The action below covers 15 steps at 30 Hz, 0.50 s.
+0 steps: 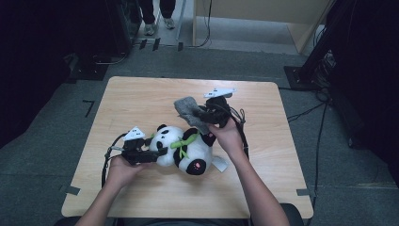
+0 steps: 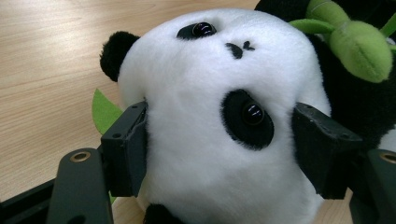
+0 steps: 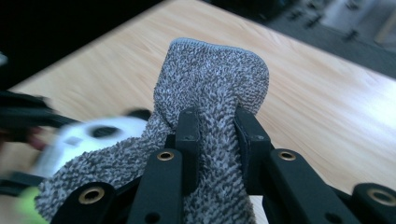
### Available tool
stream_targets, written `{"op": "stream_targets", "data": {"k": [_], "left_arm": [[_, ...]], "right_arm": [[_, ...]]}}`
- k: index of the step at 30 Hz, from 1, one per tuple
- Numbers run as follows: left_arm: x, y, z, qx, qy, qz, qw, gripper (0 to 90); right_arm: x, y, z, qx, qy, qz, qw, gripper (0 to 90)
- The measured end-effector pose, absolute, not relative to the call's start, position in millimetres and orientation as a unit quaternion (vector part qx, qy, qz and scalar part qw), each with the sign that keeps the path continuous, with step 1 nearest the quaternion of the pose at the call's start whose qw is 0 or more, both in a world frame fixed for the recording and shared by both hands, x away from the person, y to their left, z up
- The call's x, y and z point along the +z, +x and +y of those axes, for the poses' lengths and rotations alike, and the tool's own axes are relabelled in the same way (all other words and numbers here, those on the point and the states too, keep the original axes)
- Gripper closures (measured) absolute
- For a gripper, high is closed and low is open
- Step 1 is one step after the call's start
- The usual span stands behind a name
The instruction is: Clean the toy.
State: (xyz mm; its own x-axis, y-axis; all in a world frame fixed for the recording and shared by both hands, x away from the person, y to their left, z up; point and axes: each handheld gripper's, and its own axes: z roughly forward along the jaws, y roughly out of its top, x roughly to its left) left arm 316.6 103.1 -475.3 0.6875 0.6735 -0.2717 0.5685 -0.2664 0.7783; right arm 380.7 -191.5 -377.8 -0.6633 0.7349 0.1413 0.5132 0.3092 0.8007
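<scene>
A: Where does the plush panda (image 1: 181,149) sit right now?

B: On its back near the front middle of the wooden table (image 1: 141,94), head toward the person's left, feet toward the right. So its long axis runs roughly across the table.

A: And the left gripper (image 1: 157,153)?

B: Clamped on the panda's head. In the left gripper view the two black jaws press into the white fur (image 2: 205,140) on either side of the face, one beside each cheek.

A: The other one?

B: The right gripper (image 1: 200,114) has its jaws closed on a grey terry cloth (image 1: 188,110) — in the right gripper view the pile (image 3: 210,93) is pinched between them, with a loop of cloth standing above the tips and the rest hanging below.

A: Which way does the toy lie from that cloth?

B: Below it and toward the person, slightly to the left. The cloth's lower end hangs just above the panda's belly, near the green bamboo sprig (image 1: 184,141). I'd judge the right hand is the one to bring the cloth down — the left only steadies the head.
</scene>
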Motion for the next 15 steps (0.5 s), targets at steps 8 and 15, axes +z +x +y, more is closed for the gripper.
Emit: {"op": "stream_targets", "data": {"k": [8, 15], "left_arm": [[-476, 316, 103, 0.058, 0.792, 0.393, 0.464, 26.9], [-476, 315, 103, 0.062, 0.792, 0.395, 0.462, 26.8]], "right_arm": [[-365, 354, -152, 0.456, 0.326, 0.820, 0.114, 74.7], [-403, 349, -111, 0.401, 0.305, 0.858, 0.101, 74.3]]}}
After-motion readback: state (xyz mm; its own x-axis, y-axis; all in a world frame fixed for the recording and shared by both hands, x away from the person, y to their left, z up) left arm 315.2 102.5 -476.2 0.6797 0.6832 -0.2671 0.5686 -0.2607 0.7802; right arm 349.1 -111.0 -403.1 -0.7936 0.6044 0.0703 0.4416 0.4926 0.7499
